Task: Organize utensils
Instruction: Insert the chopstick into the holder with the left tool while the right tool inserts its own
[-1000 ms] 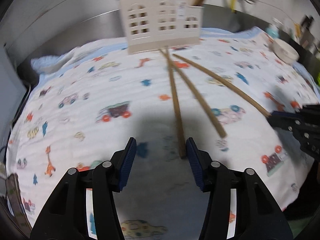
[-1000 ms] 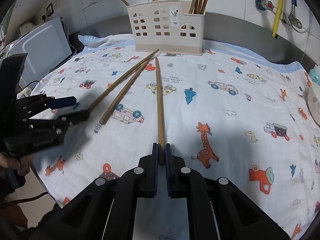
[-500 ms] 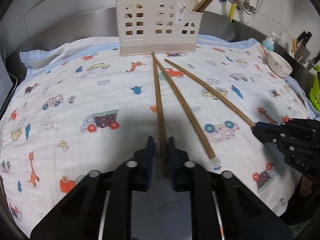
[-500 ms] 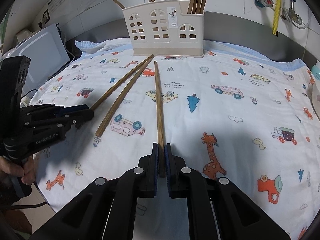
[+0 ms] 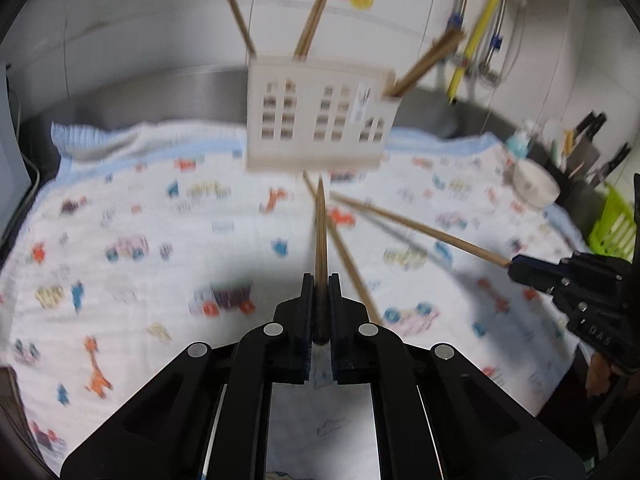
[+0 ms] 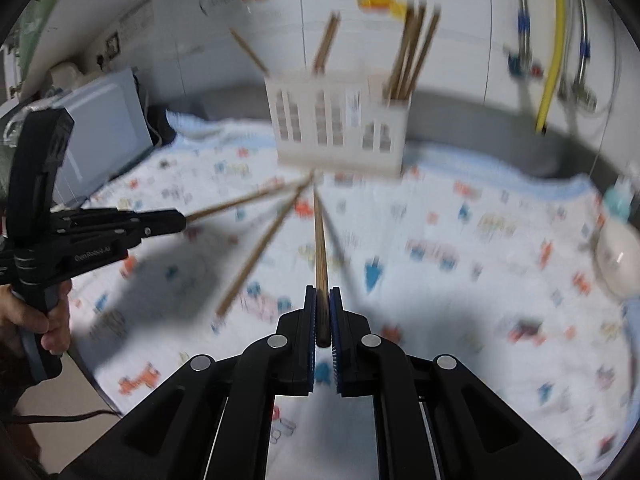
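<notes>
Chopsticks: three off the rack. One chopstick (image 5: 321,240) pinched at its near end between the pads of the left gripper (image 5: 320,312), shaft running straight ahead toward the base of the cream utensil holder (image 5: 320,120). Second chopstick (image 6: 320,248) clamped the same way in the right gripper (image 6: 322,316), pads pressed onto its near end, tip aimed at the holder's base. Both held sticks appear raised off the cloth, judging by the shadows beneath, though motion blur makes this uncertain. Third chopstick (image 5: 352,264) lies loose on the printed cloth (image 5: 160,240), between the two held ones, its far end near the holder. Holder stands upright at the far edge of the cloth, against the steel backsplash; more chopsticks (image 6: 412,52) lean out of its compartments, most in the right-hand one. White bowl (image 5: 534,186) off the cloth's right side; grey appliance (image 6: 100,136) to the left.
</notes>
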`<state>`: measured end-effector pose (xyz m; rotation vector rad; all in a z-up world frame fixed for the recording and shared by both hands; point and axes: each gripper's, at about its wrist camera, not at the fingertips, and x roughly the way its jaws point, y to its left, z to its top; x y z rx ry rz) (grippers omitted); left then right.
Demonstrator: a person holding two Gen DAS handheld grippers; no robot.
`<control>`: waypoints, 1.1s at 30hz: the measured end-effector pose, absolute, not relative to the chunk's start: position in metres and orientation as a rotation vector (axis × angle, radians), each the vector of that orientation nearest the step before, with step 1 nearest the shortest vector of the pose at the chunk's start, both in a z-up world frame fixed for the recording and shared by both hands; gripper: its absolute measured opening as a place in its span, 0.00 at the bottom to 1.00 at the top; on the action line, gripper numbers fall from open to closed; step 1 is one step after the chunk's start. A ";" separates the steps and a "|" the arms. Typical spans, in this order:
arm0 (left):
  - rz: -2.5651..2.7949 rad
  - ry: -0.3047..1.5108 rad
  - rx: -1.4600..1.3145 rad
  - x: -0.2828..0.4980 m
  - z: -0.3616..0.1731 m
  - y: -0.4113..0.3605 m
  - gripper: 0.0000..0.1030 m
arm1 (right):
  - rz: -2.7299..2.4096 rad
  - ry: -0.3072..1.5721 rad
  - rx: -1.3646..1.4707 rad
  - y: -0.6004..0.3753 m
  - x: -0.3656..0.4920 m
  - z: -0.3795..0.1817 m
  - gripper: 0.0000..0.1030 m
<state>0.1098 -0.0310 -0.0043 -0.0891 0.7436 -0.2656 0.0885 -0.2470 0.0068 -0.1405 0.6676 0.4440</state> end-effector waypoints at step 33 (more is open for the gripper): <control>-0.367 0.511 -0.017 0.201 0.167 -0.028 0.05 | 0.435 0.622 -0.250 -0.238 0.234 0.229 0.06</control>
